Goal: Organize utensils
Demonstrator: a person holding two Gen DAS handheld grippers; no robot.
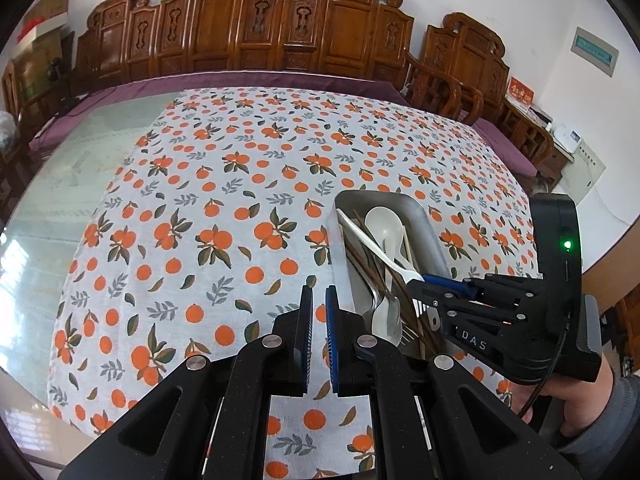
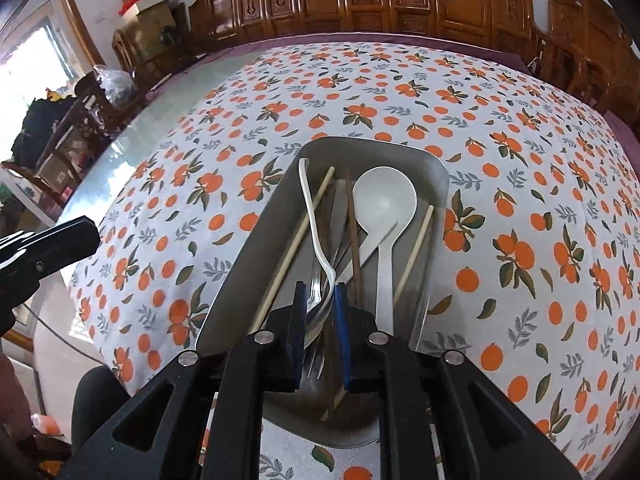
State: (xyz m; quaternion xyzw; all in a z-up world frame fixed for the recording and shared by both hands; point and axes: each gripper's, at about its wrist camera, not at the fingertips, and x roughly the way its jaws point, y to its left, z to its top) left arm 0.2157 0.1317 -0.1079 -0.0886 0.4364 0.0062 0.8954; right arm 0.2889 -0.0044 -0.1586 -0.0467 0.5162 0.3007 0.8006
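- Utensils sit together in a metal tray (image 2: 434, 184) on the bench (image 2: 120, 148), which we see covered by an orange-print cloth (image 2: 520, 160).
- We count in the tray a large white spoon (image 2: 384, 204), a thin white plastic fork (image 2: 310, 204) lying on edge, pale chopsticks (image 2: 298, 236) along both sides, dark chopsticks (image 2: 354, 232) near the middle, and metal forks (image 2: 316, 320) at the near end.
- Our right gripper (image 2: 320, 320) reaches into the near end of the tray; its blue pads stand a little apart, with the metal forks and the white fork's handle between them. We cannot tell whether the pads press on anything.
- From the left wrist view the right gripper (image 1: 420, 284) enters the tray (image 1: 432, 236) from the right, its tip over the white fork (image 1: 380, 248).
- Our left gripper (image 1: 319, 300) hovers over the cloth (image 1: 200, 200) just left of the tray, pads close together with a narrow gap, holding nothing.
- Carved wooden chairs (image 1: 280, 28) line the far edge of the bench.
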